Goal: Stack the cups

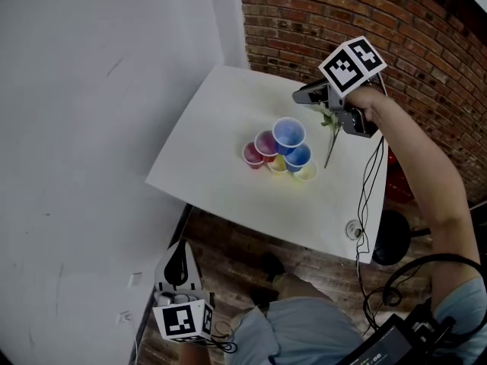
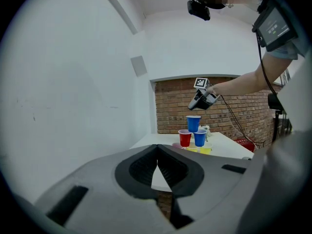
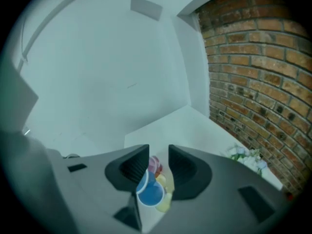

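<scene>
Several plastic cups stand in a pyramid in the middle of the white table [image 1: 221, 112]. A blue cup [image 1: 288, 134] tops it, resting on a pink cup [image 1: 265, 144] and a second blue cup [image 1: 297, 157], with red and yellow cups beneath. My right gripper [image 1: 300, 95] hovers above and behind the top cup, open and holding nothing. Its own view shows the blue cup [image 3: 151, 194] below the parted jaws of the right gripper [image 3: 158, 157], apart from them. My left gripper [image 1: 178, 249] hangs low, off the table's near left corner, and the left gripper [image 2: 157, 152] has its jaws together.
An artificial flower stem [image 1: 329, 124] lies on the table right of the cups. A small round object [image 1: 353, 229] sits at the table's near right corner. A brick wall [image 1: 426, 44] runs behind and a white wall [image 1: 91, 128] stands at the left. Cables hang off the right edge.
</scene>
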`<state>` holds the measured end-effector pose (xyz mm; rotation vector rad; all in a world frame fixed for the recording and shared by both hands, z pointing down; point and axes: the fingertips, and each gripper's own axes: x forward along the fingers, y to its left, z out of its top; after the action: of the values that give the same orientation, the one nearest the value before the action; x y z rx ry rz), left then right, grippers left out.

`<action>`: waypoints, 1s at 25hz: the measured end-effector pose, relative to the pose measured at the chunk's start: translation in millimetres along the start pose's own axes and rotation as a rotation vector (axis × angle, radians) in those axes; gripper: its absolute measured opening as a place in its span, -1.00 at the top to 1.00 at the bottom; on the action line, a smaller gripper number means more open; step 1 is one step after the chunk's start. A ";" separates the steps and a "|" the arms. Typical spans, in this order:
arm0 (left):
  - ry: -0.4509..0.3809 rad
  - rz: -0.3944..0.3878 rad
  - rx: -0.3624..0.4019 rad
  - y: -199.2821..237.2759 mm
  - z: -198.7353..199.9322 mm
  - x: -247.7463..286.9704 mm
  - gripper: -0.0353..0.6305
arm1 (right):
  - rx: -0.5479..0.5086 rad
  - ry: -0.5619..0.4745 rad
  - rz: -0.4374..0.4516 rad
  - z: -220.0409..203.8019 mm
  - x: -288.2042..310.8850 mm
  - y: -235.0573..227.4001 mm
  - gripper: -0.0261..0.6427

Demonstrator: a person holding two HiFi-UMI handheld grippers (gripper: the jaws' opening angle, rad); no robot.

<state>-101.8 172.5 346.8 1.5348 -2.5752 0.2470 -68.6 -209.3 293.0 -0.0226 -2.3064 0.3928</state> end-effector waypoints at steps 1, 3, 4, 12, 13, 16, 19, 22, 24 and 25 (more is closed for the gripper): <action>-0.007 0.001 0.002 0.6 3.7 -0.1 0.87 | 0.004 -0.044 -0.007 8.2 -9.8 1.0 0.53; -0.020 -0.003 0.006 0.1 10.8 -2.2 0.87 | 0.003 -0.132 -0.012 22.0 -32.9 11.7 0.54; -0.028 -0.009 0.009 -2.3 14.8 -3.7 0.87 | -0.008 -0.174 -0.017 26.9 -45.8 21.2 0.54; -0.077 -0.093 0.044 -25.7 44.3 -18.3 0.87 | -0.068 -0.495 0.052 -21.7 -114.5 159.3 0.58; -0.088 -0.102 0.043 -29.3 48.8 -21.1 0.87 | -0.074 -0.511 0.038 -40.6 -115.1 172.0 0.58; -0.128 -0.101 0.053 -39.7 65.8 -32.2 0.87 | -0.061 -0.570 -0.032 -99.9 -113.1 198.4 0.60; -0.165 -0.092 0.073 -52.0 78.2 -46.7 0.87 | -0.014 -0.661 -0.096 -148.5 -111.3 218.4 0.62; -0.206 -0.093 0.076 -66.7 92.0 -54.2 0.87 | -0.057 -0.747 -0.223 -174.4 -116.4 231.8 0.77; -0.226 -0.095 0.080 -73.8 98.8 -57.4 0.87 | -0.063 -0.789 -0.290 -186.2 -117.6 238.0 0.90; -0.232 -0.097 0.084 -76.8 100.8 -59.8 0.87 | -0.057 -0.798 -0.310 -191.9 -116.7 240.7 0.90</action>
<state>-8.9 167.0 242.0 1.8125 -2.6819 0.1777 123.9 56.4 265.7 0.5485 -3.0336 0.1864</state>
